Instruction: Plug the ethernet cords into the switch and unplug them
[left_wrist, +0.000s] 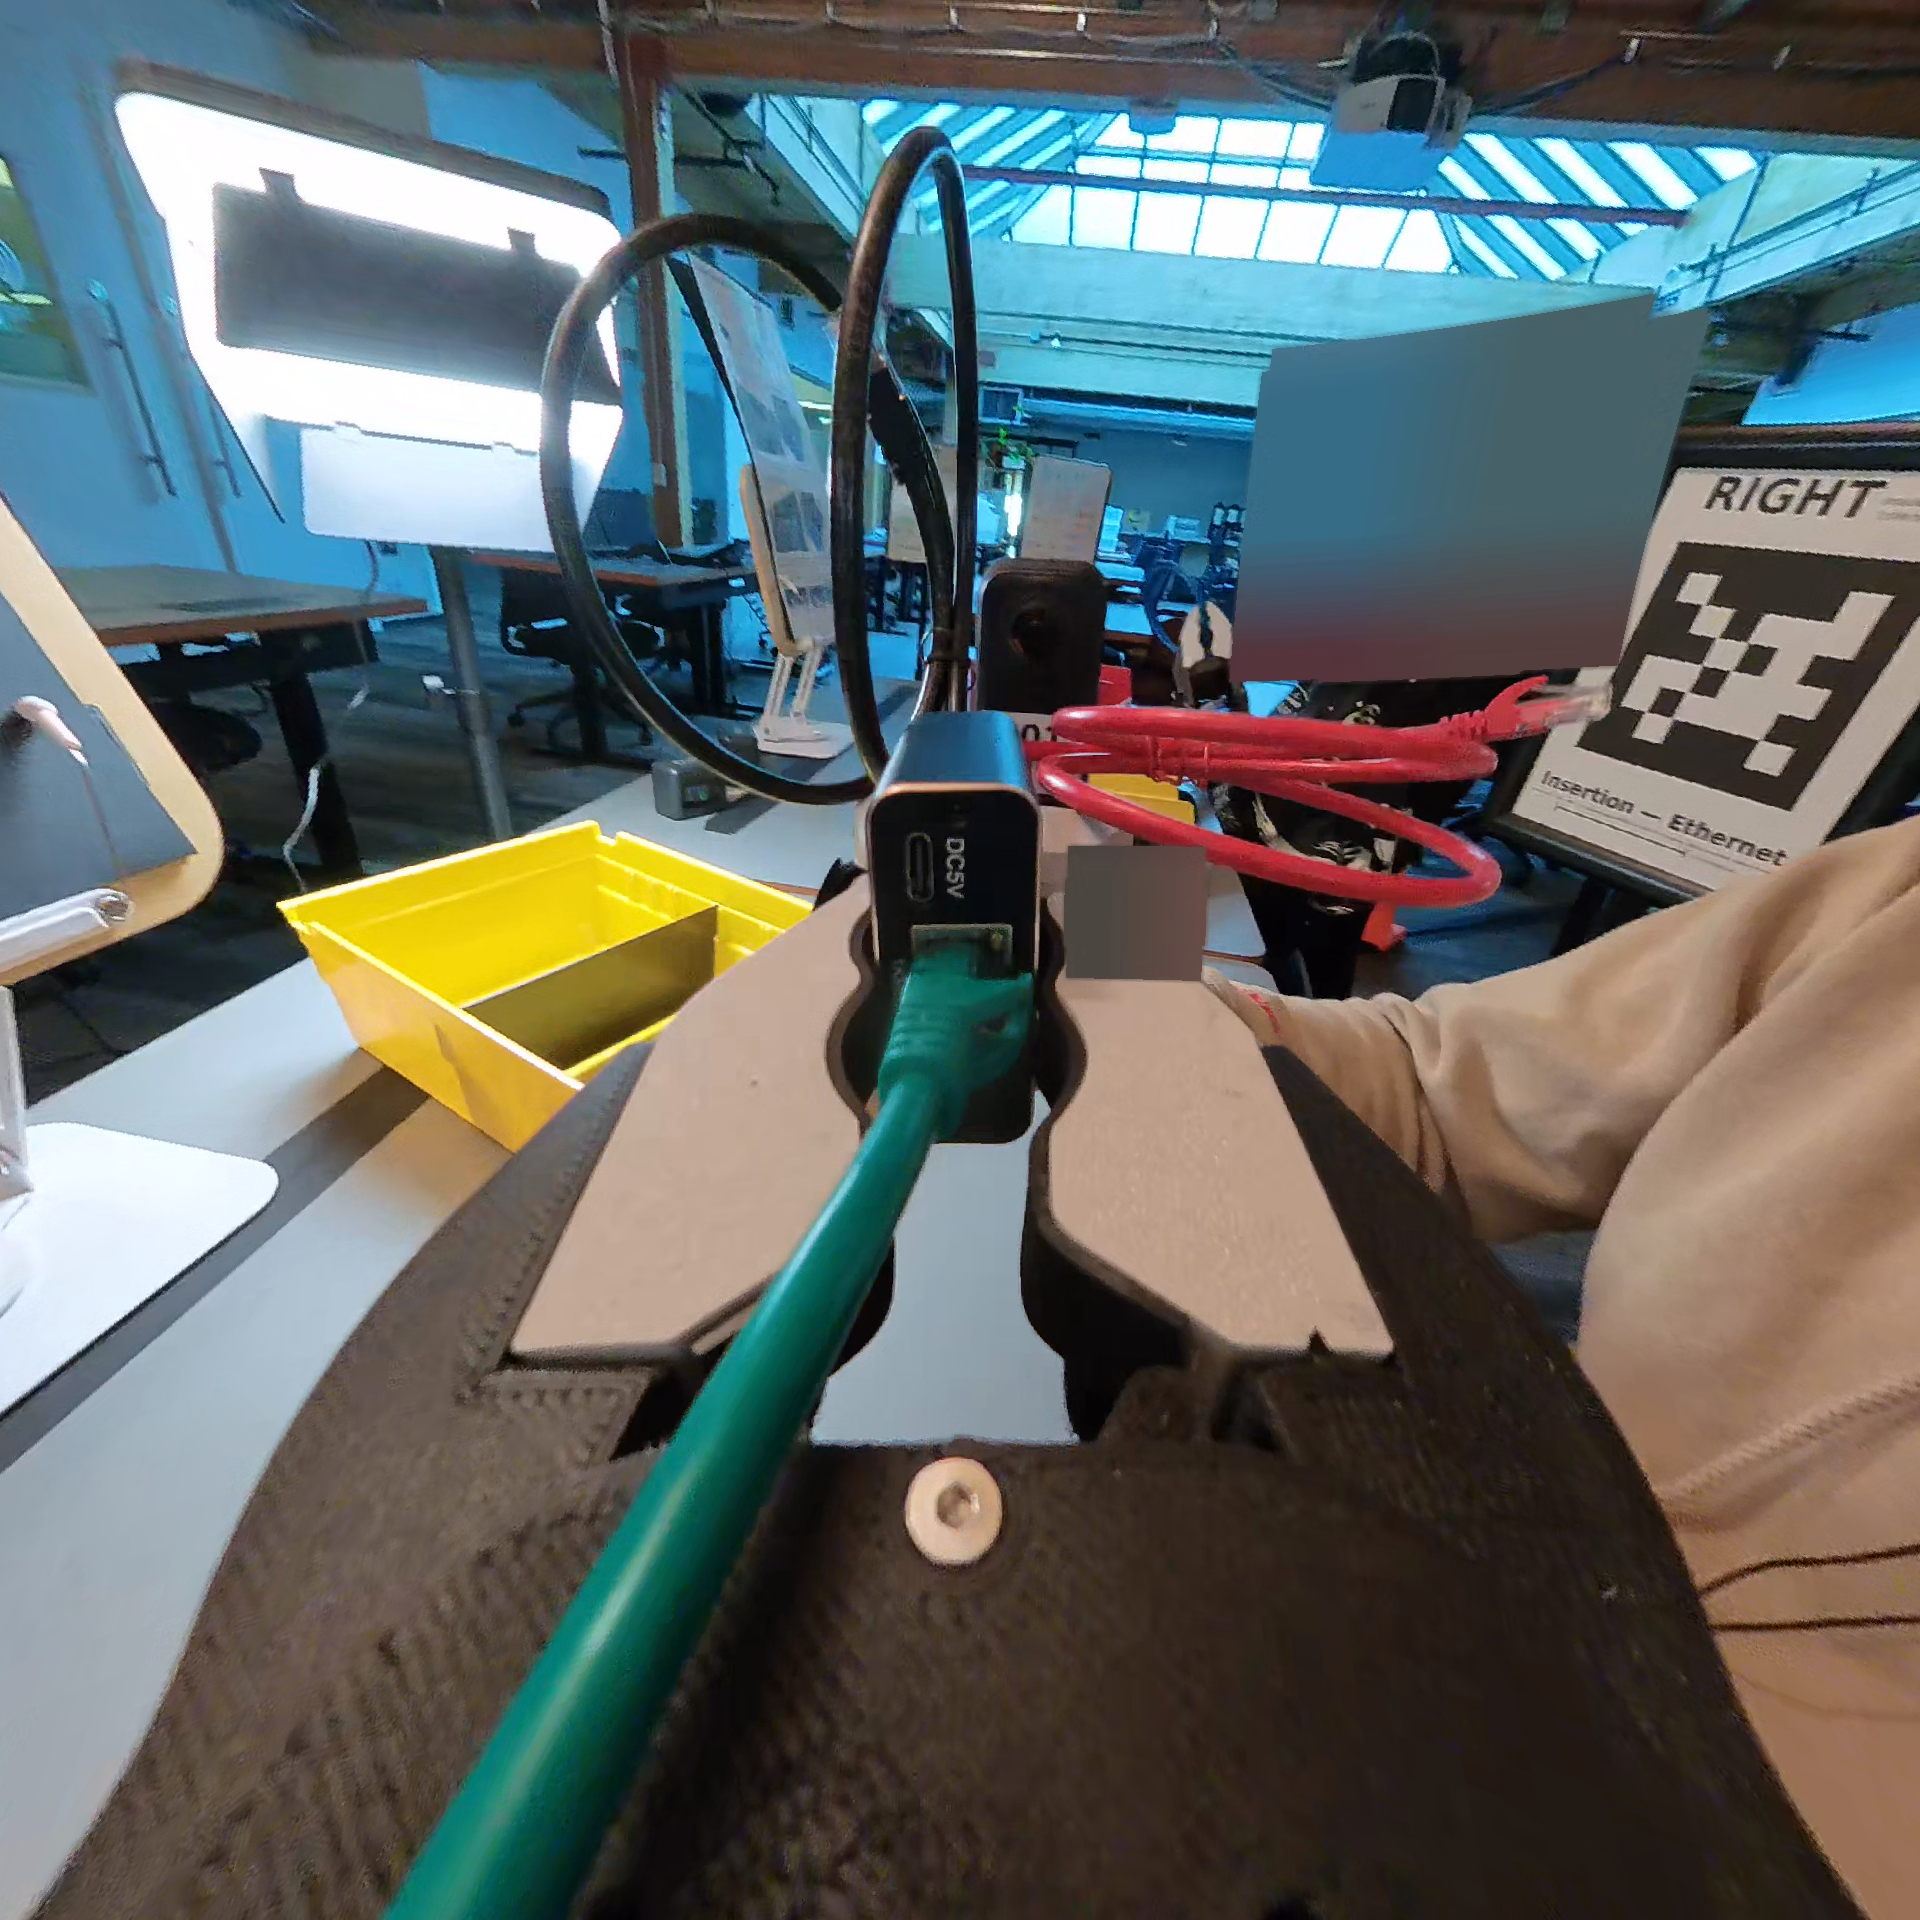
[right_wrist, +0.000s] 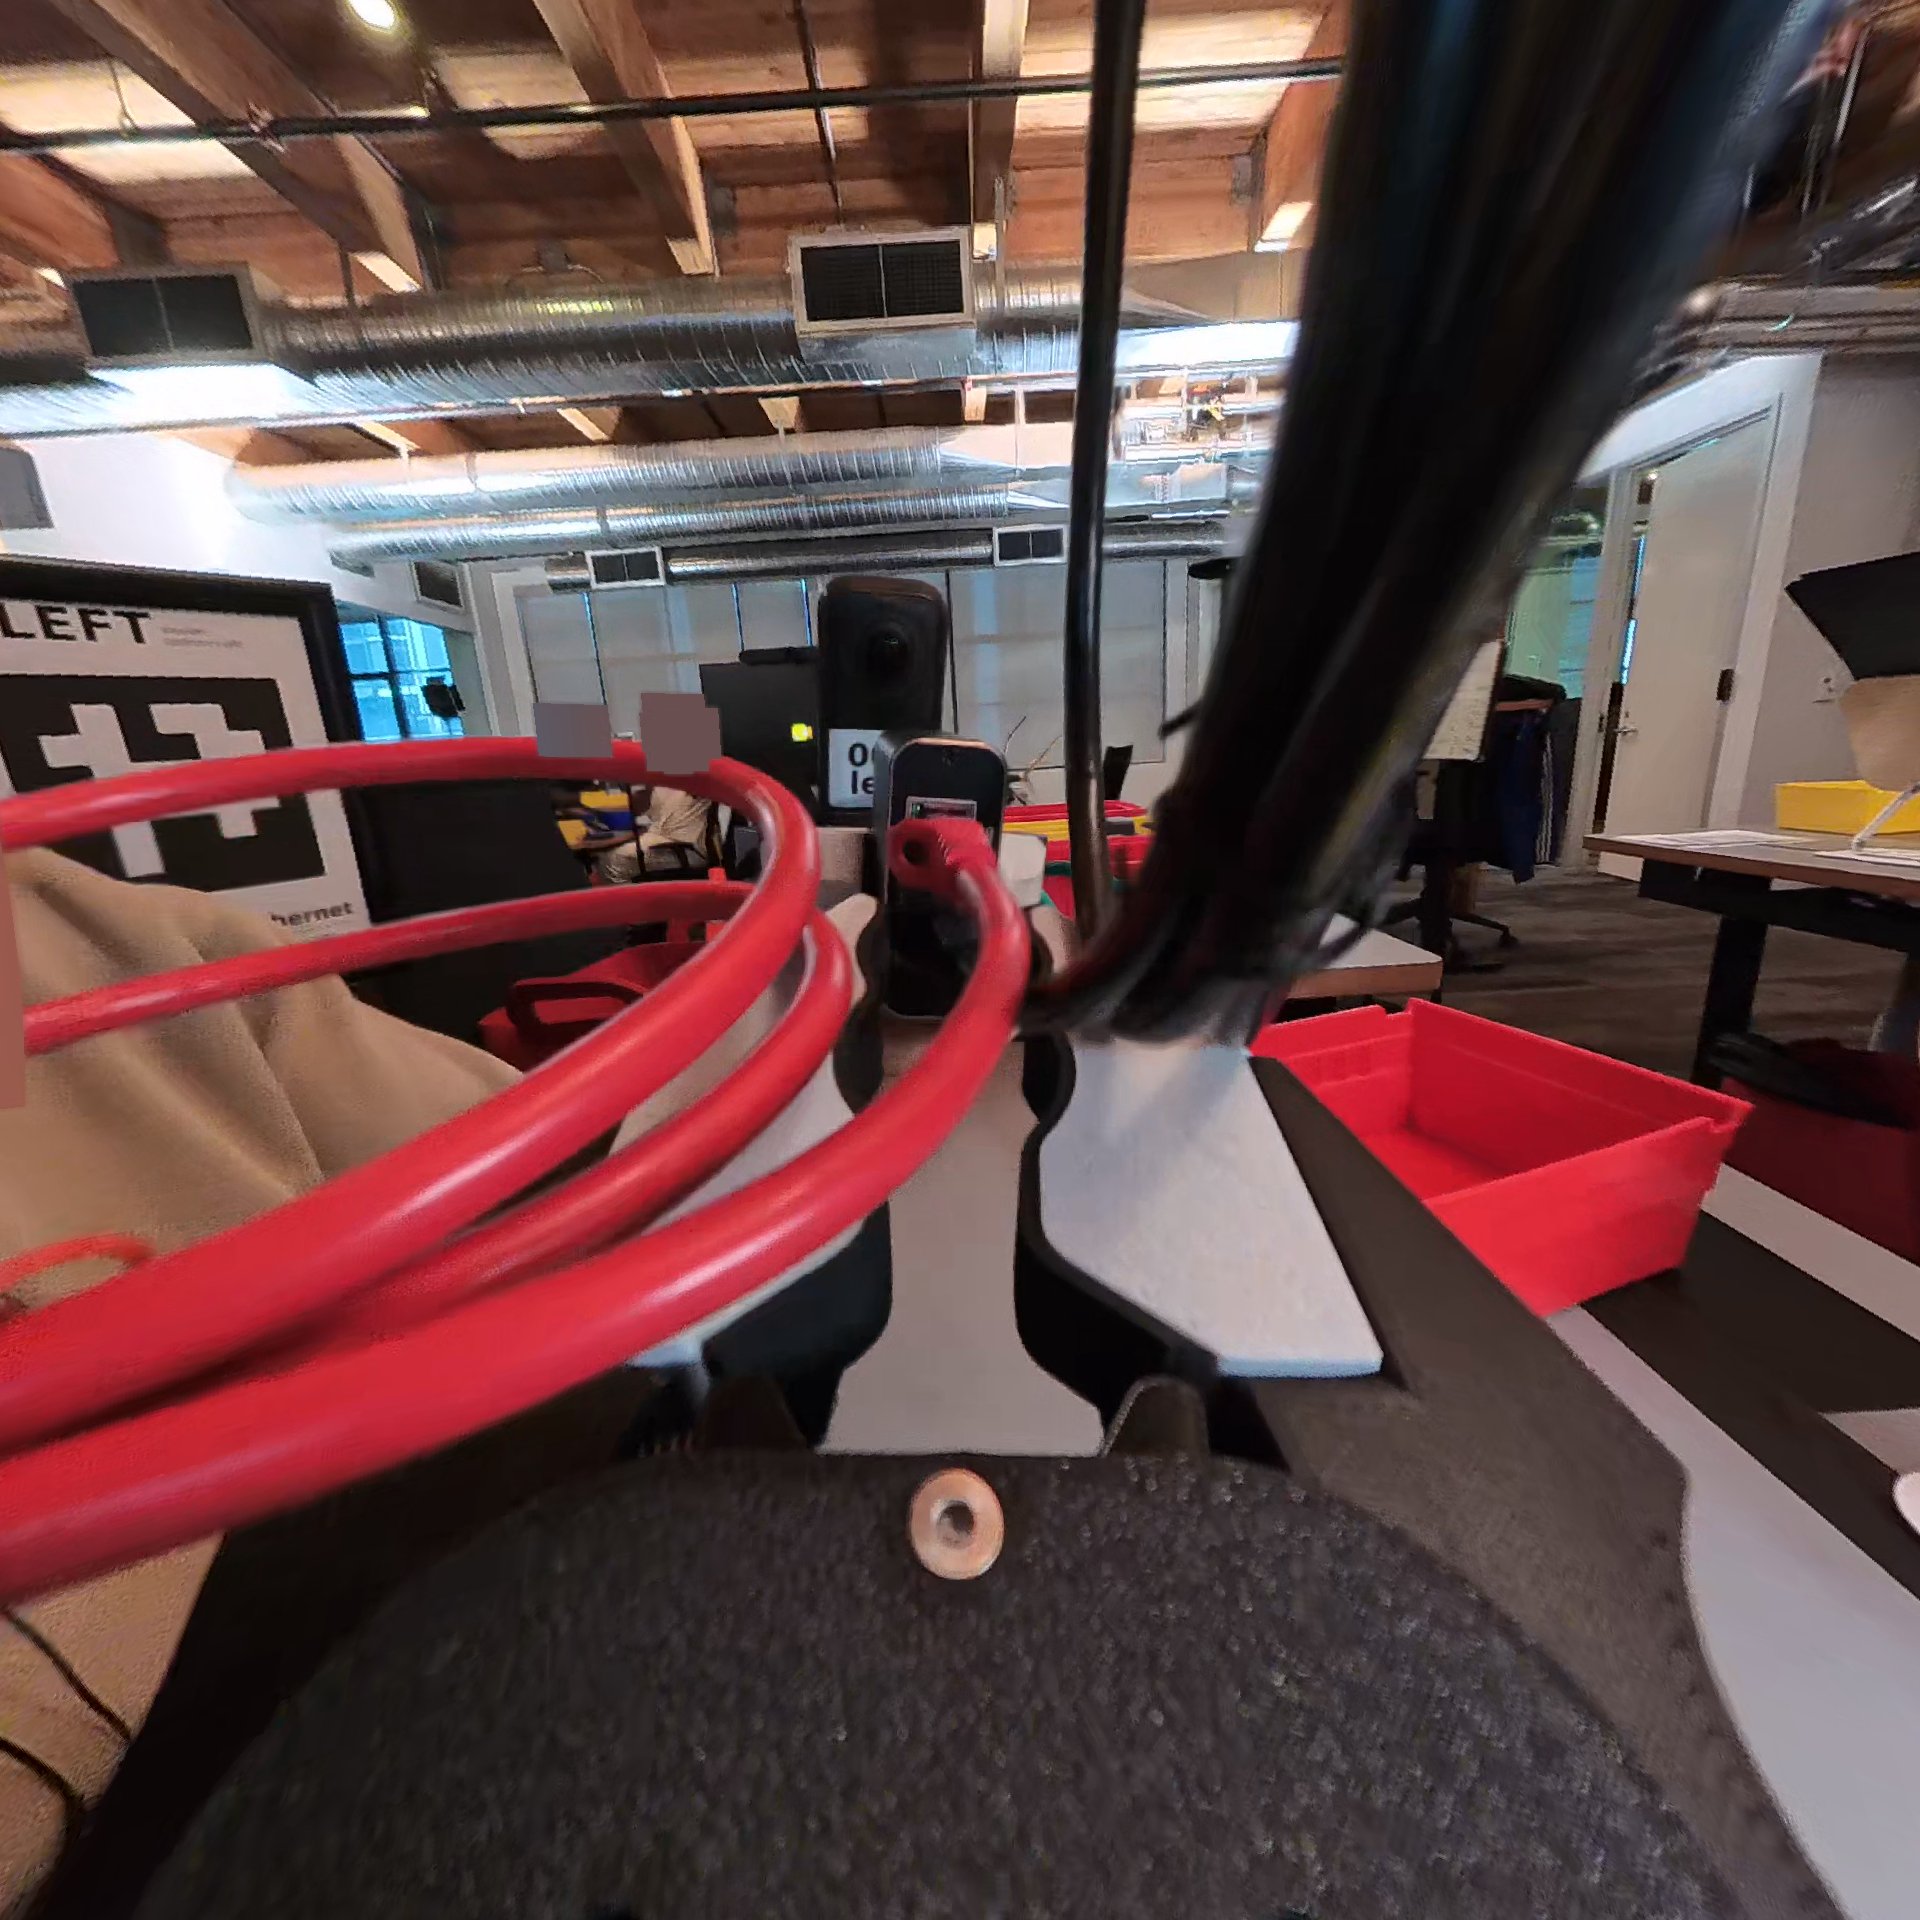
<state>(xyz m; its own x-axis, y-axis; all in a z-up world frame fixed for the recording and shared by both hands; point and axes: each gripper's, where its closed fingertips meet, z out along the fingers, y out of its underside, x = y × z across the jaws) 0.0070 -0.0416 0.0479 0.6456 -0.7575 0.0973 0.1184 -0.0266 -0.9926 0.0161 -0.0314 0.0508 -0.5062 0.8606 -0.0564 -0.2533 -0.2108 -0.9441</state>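
The left gripper (left_wrist: 951, 1023) is closed on the switch (left_wrist: 951, 862), green cord (left_wrist: 727, 1403) plugged into its near face. The right gripper (right_wrist: 951, 997) pinches the red cord (right_wrist: 499, 1122) plug at the switch's far port. The coiled loops could snag and twist the plug.

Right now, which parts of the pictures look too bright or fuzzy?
Left wrist view: the window behind the black cable glares white, while the switch and green cord look sharp. Right wrist view: the black cables close to the lens are smeared, and the red cord softens toward the left edge.
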